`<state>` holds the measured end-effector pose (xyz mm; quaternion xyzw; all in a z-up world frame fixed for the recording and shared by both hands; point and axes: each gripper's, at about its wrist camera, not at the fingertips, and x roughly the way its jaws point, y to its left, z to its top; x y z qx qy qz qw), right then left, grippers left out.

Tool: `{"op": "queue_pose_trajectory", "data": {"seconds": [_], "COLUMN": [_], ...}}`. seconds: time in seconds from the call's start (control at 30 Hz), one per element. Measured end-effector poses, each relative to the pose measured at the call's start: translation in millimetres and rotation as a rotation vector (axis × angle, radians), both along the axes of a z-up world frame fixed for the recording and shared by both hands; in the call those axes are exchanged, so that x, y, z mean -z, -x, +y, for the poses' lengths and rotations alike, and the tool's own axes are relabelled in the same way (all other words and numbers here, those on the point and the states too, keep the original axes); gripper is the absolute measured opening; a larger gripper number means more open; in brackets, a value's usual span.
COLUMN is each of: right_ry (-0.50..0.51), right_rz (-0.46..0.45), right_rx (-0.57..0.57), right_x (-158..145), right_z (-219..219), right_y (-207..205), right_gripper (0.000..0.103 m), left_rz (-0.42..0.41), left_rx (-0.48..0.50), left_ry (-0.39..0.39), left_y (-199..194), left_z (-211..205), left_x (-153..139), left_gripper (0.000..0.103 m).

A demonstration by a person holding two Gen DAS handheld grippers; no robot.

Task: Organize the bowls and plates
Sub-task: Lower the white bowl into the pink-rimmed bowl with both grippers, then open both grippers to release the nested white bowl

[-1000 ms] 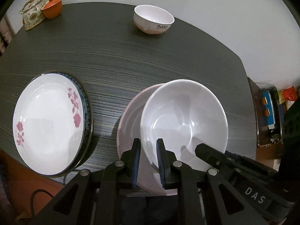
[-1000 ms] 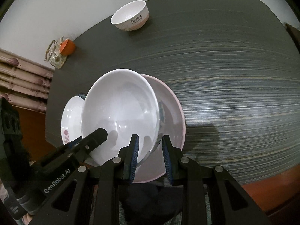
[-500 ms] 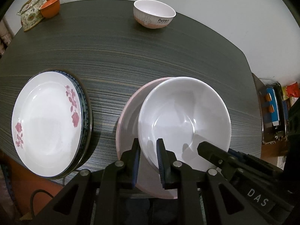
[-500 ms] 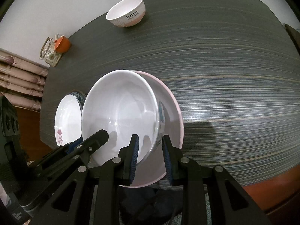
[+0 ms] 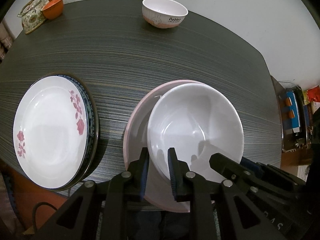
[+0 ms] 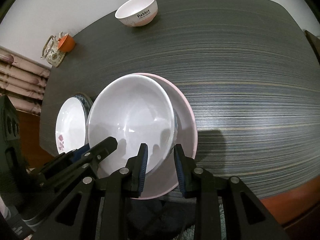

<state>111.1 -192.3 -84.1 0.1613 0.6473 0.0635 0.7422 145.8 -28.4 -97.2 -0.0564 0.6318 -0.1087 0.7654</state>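
Left gripper (image 5: 158, 160) pinching white bowl (image 5: 195, 132) rim at lower centre; right gripper (image 6: 161, 156) opening, seemingly astride rim, over pink plate (image 6: 185, 118).

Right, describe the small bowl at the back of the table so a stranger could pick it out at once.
Start from the dark table and look to its far edge by the white wall. The small bowl stands there alone, right of the teapot and orange cup. Unlike the big white bowl near the grippers, it has a pink base, a rabbit drawing and the word "Rabbit".
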Motion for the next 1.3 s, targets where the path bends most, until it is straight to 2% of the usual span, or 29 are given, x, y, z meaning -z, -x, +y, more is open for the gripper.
{"op": "queue_pose_trajectory", "data": {"seconds": [0.6,0.9,1.17,1.3], "right_ry": [-0.003,-0.013,-0.017,-0.003], "right_rz": [0.007,-0.007,-0.041,-0.091], "right_rx": [0.008,0.005,0.006,0.020], "right_x": [0,-4,-12,-23], "right_z": [-1,-7,-9,-13], "right_y": [-1,2,5,10], "right_gripper": [0.034,0.038,0.040,0.048], "left_rz": [-0.011,-0.054,-0.137,-0.188], "left_rx": [-0.003,-0.007,0.001,0.009], "left_ry": [-0.008,-0.030,-0.054,-0.077], "left_y": [-1,4,10,12], "left_z": [2,2,-1,-1], "left_x": [-1,-9,-25,-35], "left_gripper": [0.020,0.020,0.023,0.027]}}
